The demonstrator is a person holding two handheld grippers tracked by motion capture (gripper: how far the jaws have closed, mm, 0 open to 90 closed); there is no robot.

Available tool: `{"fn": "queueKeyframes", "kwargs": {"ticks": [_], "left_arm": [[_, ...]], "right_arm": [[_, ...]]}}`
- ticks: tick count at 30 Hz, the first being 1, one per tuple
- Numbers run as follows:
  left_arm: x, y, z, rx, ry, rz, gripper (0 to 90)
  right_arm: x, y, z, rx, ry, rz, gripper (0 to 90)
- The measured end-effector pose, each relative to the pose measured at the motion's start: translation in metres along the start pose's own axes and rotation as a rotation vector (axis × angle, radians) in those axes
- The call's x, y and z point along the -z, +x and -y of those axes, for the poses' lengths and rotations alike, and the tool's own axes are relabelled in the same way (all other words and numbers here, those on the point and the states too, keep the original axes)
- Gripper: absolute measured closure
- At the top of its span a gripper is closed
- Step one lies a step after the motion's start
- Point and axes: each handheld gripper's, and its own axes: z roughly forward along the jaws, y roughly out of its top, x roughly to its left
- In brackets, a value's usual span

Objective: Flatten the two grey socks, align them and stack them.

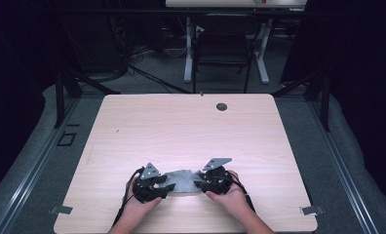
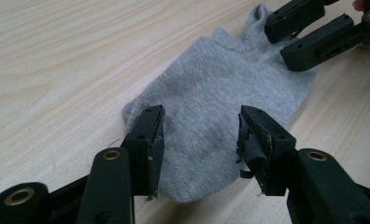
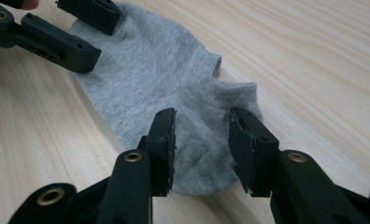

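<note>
A grey ankle sock (image 1: 181, 179) lies flat on the light wooden table (image 1: 181, 126) near its front edge, between two hands. My left gripper (image 1: 168, 187) hovers over the sock's left end. In the left gripper view its jaws stand apart over the sock (image 2: 220, 93), my left gripper (image 2: 201, 112) pressing on nothing. My right gripper (image 1: 199, 183) is at the sock's right end. In the right gripper view, my right gripper (image 3: 202, 116) is open above the sock (image 3: 145, 74). Each gripper view also shows the other gripper at the sock's far end: the right gripper (image 2: 281, 44) and the left gripper (image 3: 99, 39).
A round dark grommet (image 1: 221, 106) sits near the table's far edge. Beyond the table stand a black chair (image 1: 223, 46) and white desk legs (image 1: 187, 53). Metal brackets (image 1: 311, 210) mark the table's front corners.
</note>
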Motion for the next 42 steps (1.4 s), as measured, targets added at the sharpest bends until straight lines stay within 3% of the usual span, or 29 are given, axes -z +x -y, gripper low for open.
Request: {"fn": "queueKeyframes", "kwargs": {"ticks": [9,15,24,32,37,39,40,42], "left_arm": [[0.021,-0.004,-0.013,-0.009,-0.04,-0.002,45.5],[0.039,-0.007,-0.013,-0.021,-0.052,-0.003,43.9],[0.067,-0.004,0.006,0.001,-0.055,-0.028,41.9],[0.081,0.004,0.024,0.046,-0.056,-0.052,41.5],[0.082,0.009,0.038,0.057,-0.035,-0.078,41.6],[0.08,0.01,0.04,0.062,-0.031,-0.073,41.6],[0.077,0.012,0.042,0.072,-0.032,-0.063,41.7],[0.074,0.013,0.044,0.075,-0.03,-0.065,41.7]], "right_arm": [[0.021,0.003,-0.009,0.015,-0.06,0.021,52.7],[0.046,0.009,-0.007,0.037,-0.109,0.052,50.0],[0.074,0.008,0.012,0.011,-0.135,0.081,47.4],[0.083,0.004,0.03,-0.024,-0.128,0.084,46.6],[0.082,0.004,0.043,-0.017,-0.143,0.095,47.1],[0.081,0.005,0.045,-0.006,-0.139,0.102,47.3],[0.079,0.005,0.047,0.024,-0.133,0.114,47.5],[0.077,0.005,0.05,0.024,-0.14,0.113,47.8]]}}
